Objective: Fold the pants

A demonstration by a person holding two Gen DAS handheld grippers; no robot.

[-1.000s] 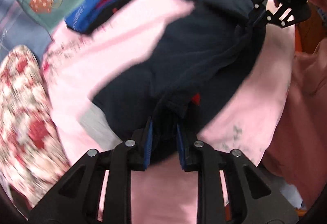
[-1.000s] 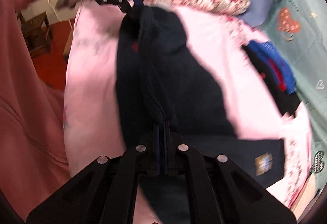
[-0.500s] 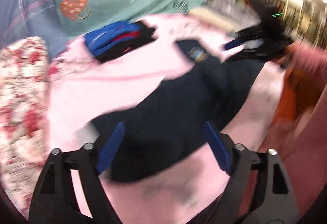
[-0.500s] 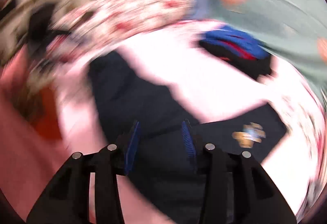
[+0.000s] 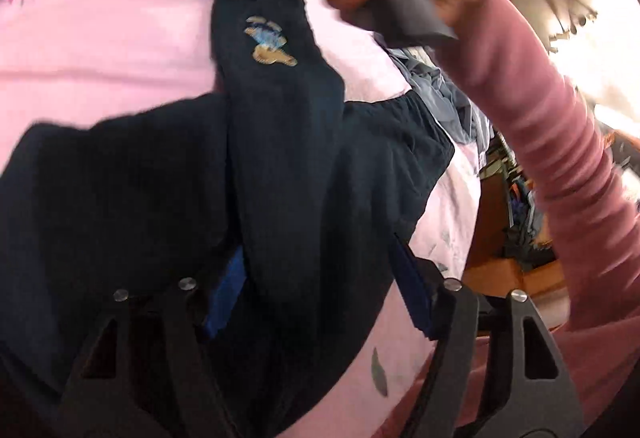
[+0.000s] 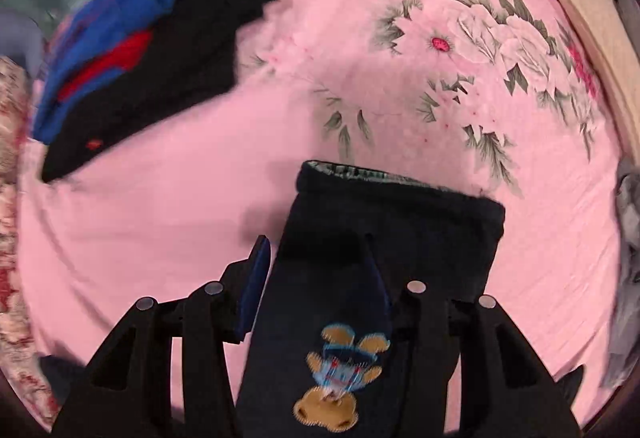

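Dark navy pants (image 5: pixel 280 174) with a bear patch (image 5: pixel 268 46) lie on the pink flowered sheet (image 5: pixel 100 38). My left gripper (image 5: pixel 316 286) is open, its blue pads either side of the pants' folded cloth. In the right wrist view the pants (image 6: pixel 384 238) lie with the waistband far and the bear patch (image 6: pixel 340 370) near. My right gripper (image 6: pixel 320 278) is open, its fingers astride the pants. The person's hand and pink sleeve (image 5: pixel 552 142) show holding the right gripper at the far end of the pants.
A folded stack of black, blue and red clothes (image 6: pixel 132 50) lies on the sheet (image 6: pixel 360 58) at far left. A red-and-white patterned pillow (image 6: pixel 8 198) is at the left edge. Grey cloth (image 6: pixel 628 238) lies at the right edge. Wooden furniture (image 5: pixel 500 278) stands beyond the bed.
Both grippers let go of the pants and opened. The pants now lie flat, and both grippers have moved to new spots over them.
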